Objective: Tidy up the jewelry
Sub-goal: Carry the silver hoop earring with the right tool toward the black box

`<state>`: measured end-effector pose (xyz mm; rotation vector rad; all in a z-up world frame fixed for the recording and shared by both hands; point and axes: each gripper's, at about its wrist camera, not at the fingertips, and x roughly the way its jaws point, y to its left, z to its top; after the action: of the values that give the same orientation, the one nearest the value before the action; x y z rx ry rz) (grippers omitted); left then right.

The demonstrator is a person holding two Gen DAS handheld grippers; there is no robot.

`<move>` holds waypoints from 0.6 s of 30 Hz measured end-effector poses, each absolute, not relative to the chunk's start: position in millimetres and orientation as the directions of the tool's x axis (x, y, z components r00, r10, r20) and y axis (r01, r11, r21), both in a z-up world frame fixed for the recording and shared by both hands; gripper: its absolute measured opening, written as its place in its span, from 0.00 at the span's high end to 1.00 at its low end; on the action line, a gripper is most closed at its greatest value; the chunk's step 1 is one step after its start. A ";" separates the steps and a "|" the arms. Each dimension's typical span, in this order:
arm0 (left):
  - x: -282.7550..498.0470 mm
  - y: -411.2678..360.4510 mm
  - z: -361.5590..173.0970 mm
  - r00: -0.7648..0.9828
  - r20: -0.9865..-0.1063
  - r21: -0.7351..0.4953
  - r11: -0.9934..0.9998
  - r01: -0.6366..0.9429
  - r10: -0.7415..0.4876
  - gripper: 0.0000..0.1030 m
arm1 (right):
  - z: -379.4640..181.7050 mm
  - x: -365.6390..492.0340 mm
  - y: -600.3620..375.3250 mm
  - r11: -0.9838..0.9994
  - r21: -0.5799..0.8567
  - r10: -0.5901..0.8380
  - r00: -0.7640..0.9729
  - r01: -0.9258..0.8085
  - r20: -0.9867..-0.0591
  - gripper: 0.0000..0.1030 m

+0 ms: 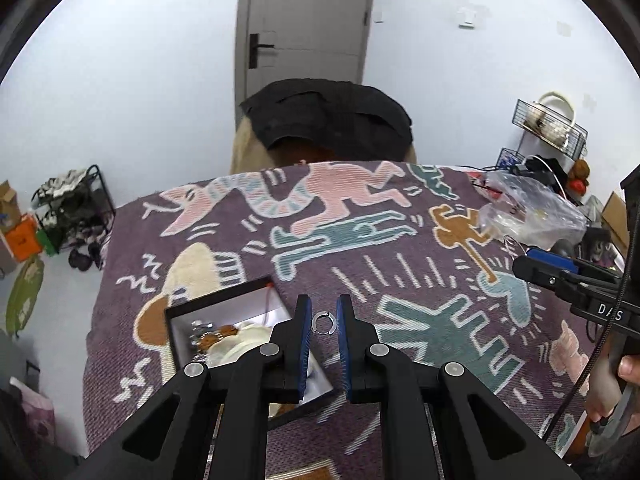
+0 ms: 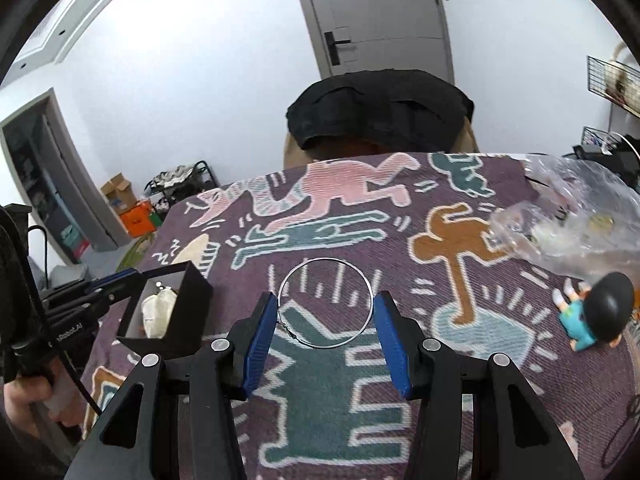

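Observation:
My left gripper (image 1: pixel 324 322) is shut on a small silver ring (image 1: pixel 323 323), held between its blue pads just right of the open black jewelry box (image 1: pixel 224 300). The box holds small jewelry pieces and a cream item; it also shows in the right wrist view (image 2: pixel 188 284). My right gripper (image 2: pixel 326 304) holds a large thin silver hoop (image 2: pixel 325 303) between its blue pads, the pads touching its left and right sides, above the patterned cloth. The left gripper shows at the left of the right wrist view (image 2: pixel 108 284).
The table is covered by a purple cloth (image 1: pixel 360 264) with cartoon figures. A crumpled clear plastic bag (image 2: pixel 568 220) lies at the far right. A small figurine (image 2: pixel 596 312) with a black head lies at the right. A chair with a black garment (image 1: pixel 328 120) stands behind the table.

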<state>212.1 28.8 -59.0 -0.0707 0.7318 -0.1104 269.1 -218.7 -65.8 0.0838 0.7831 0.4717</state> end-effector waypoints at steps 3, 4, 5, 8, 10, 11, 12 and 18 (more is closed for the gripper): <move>211.5 38.7 -63.9 0.735 -0.669 -0.105 0.993 0.052 -0.109 0.87 | -63.2 268.7 -206.3 0.888 0.236 0.444 0.605 -0.394 -0.661 0.51; 211.2 42.3 -65.5 0.734 -0.671 -0.108 0.993 0.043 -0.105 0.87 | -62.5 269.2 -203.2 0.887 0.233 0.445 0.604 -0.398 -0.661 0.51; 211.4 45.5 -67.2 0.733 -0.673 -0.114 0.993 0.038 -0.105 0.87 | -61.6 269.2 -198.8 0.885 0.229 0.447 0.602 -0.405 -0.662 0.51; 213.7 55.3 -73.4 0.720 -0.687 -0.129 0.992 0.017 -0.102 0.87 | -58.8 269.3 -186.7 0.879 0.218 0.452 0.598 -0.424 -0.662 0.51; 215.3 62.6 -77.3 0.709 -0.700 -0.133 0.991 -0.010 -0.087 0.87 | -56.7 269.1 -178.6 0.875 0.211 0.456 0.595 -0.436 -0.662 0.51; 215.7 65.1 -78.7 0.702 -0.707 -0.135 0.991 -0.021 -0.081 0.87 | -55.9 269.0 -174.7 0.873 0.208 0.458 0.594 -0.442 -0.662 0.51; 216.4 68.4 -80.2 0.693 -0.716 -0.142 0.989 -0.031 -0.081 0.86 | -55.1 268.8 -170.6 0.870 0.205 0.460 0.592 -0.448 -0.662 0.51; 205.6 89.6 -78.1 0.711 -0.699 -0.186 0.979 -0.081 -0.074 0.31 | -49.8 267.0 -146.4 0.853 0.186 0.477 0.586 -0.487 -0.656 0.51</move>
<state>205.6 89.6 -78.1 -0.2094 0.7808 0.0038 267.0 -146.4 -49.8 -0.0146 0.7600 0.5619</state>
